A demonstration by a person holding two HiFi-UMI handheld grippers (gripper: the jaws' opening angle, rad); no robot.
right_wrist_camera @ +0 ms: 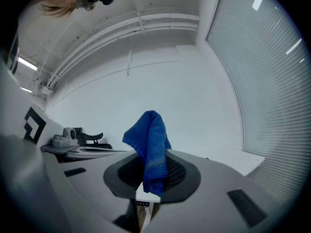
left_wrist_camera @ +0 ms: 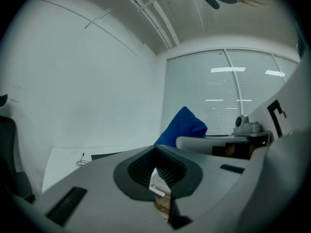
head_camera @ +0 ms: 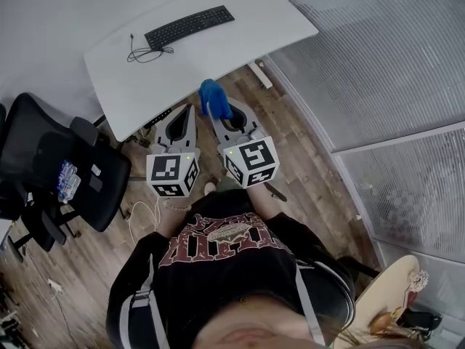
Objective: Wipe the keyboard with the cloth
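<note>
A black keyboard (head_camera: 189, 26) lies on the white desk (head_camera: 232, 49) at the far side, and it shows small in the left gripper view (left_wrist_camera: 104, 155). A blue cloth (head_camera: 214, 99) (right_wrist_camera: 150, 147) sticks up out of my right gripper (head_camera: 211, 113) (right_wrist_camera: 149, 179), which is shut on it. The cloth also rises at the right of the left gripper view (left_wrist_camera: 182, 127). My left gripper (head_camera: 190, 110) (left_wrist_camera: 160, 178) sits beside the right one, shut with nothing in it. Both grippers hang in the air over the wooden floor, short of the desk's near edge.
A black office chair (head_camera: 65, 173) stands at the left with small items on its seat. A thin black cable (head_camera: 142, 53) curls beside the keyboard. Glass walls with blinds (head_camera: 392, 57) run along the right. A round wooden table (head_camera: 385, 297) is at the bottom right.
</note>
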